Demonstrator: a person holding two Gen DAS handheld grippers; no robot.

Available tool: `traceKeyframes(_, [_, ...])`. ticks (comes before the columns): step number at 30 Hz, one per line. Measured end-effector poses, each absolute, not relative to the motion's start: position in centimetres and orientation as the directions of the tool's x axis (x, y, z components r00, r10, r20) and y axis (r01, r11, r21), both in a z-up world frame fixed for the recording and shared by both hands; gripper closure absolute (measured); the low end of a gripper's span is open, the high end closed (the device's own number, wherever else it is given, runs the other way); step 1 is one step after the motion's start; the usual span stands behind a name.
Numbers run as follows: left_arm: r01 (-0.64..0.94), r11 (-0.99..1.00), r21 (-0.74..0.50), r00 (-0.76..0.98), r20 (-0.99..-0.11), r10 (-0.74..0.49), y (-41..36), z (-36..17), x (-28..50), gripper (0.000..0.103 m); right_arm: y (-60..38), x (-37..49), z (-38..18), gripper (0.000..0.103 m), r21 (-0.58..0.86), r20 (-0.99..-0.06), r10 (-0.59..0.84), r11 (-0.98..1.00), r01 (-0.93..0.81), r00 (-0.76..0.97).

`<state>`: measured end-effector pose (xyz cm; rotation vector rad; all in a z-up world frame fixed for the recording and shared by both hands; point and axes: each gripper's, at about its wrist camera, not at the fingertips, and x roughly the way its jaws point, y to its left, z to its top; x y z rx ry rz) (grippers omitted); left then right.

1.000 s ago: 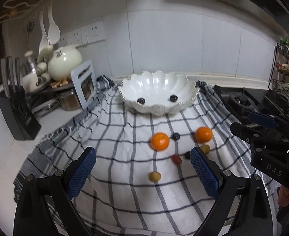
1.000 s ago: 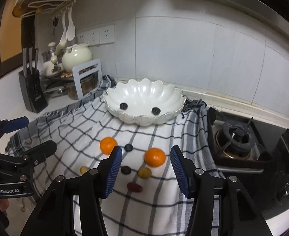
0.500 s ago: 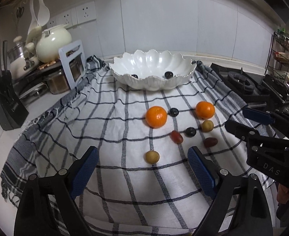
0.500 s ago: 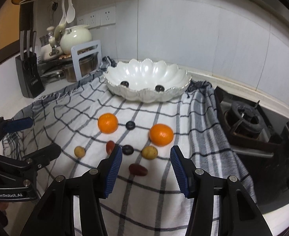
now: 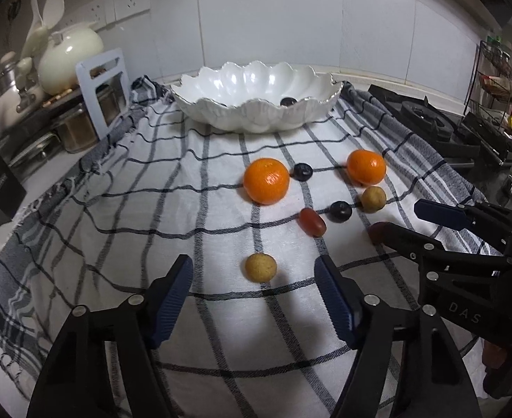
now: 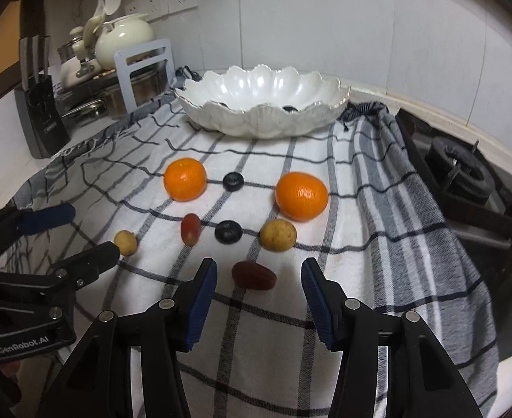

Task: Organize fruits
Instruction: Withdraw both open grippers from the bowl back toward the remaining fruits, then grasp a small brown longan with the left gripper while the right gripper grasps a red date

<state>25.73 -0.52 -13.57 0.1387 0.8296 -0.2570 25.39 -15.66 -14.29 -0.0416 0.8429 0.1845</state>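
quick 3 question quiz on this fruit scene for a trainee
1. How many oranges lie on the checked cloth?
2. True or false: the white bowl holds no fruit.
3. Which fruit lies just ahead of the right gripper? A) orange B) dark red oval fruit C) blueberry

Key:
1. Two: left orange, right orange.
2. False: a dark fruit sits inside.
3. B, the dark red oval fruit; the pads do not touch it.

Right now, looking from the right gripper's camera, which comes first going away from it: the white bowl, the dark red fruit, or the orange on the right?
1. Dark red fruit, just ahead of the right gripper.
2. Right orange, mid-cloth.
3. White bowl, at the back by the wall.
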Motion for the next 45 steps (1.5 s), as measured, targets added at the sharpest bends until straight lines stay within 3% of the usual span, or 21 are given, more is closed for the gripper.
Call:
traceKeyframes(22, [0.274, 0.962, -0.007, 0.597, -0.783, -0.176, -1.2, -16.0, 27.4, 0.078, -15.2, 26.4, -16.2, 0.073, 0.035, -0.769, 0.152, 0.980, -0.197, 0.621])
traceKeyframes(45, [0.228, 0.973, -0.045, 0.647, -0.740, -0.186, -1.2, -13.3, 26.5, 0.079, -16.0, 25.5, -13.3, 0.074, 0.039, -0.712, 0.173, 0.977, -0.208, 0.681])
